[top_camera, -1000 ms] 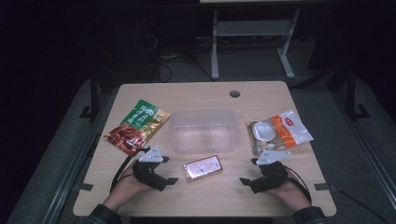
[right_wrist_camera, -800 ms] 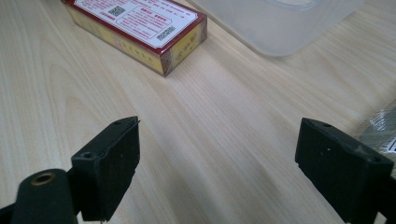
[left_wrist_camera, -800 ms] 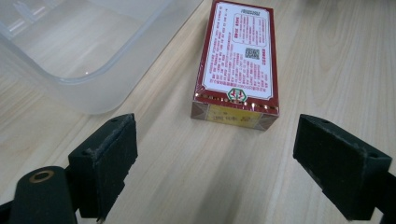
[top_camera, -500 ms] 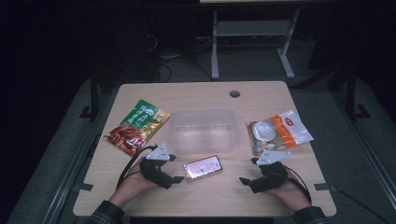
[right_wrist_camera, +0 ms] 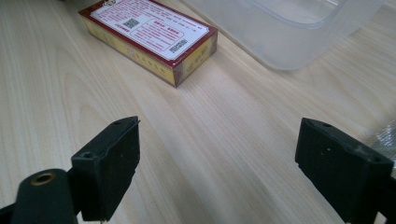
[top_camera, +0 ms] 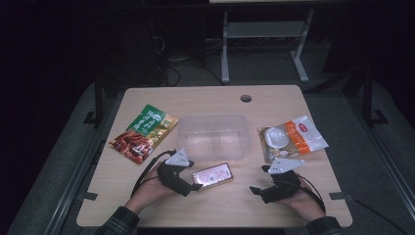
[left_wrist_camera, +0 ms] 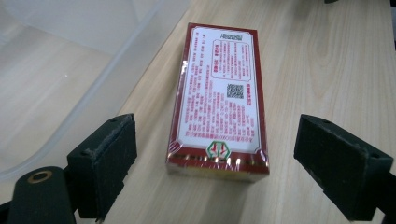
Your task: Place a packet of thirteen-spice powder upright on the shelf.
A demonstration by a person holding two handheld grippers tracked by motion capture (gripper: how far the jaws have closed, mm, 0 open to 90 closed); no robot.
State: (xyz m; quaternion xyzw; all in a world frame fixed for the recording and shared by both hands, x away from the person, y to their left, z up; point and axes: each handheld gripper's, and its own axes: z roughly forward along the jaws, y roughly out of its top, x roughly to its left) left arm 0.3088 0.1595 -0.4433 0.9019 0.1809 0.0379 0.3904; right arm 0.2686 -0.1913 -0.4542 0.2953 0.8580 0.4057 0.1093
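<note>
High view: left gripper point(top_camera: 195, 185) has crept right since 1 s ago and now sits at the near end of the red box point(top_camera: 212, 176), which lies flat just in front of the clear tub point(top_camera: 212, 137); jaw tips too small to read here, right gripper point(top_camera: 257, 190) unmoved on bare wood. Left gripper view: jaws wide apart, gripping nothing, the red box's near end between them untouched, tub rim cut off top left. Right gripper view: 2 jaws wide, holding nothing, open wood ahead, box and tub cropped at the top edge.

Open tongs point(right_wrist_camera: 217, 168), red box point(right_wrist_camera: 149, 35) beyond.
</note>
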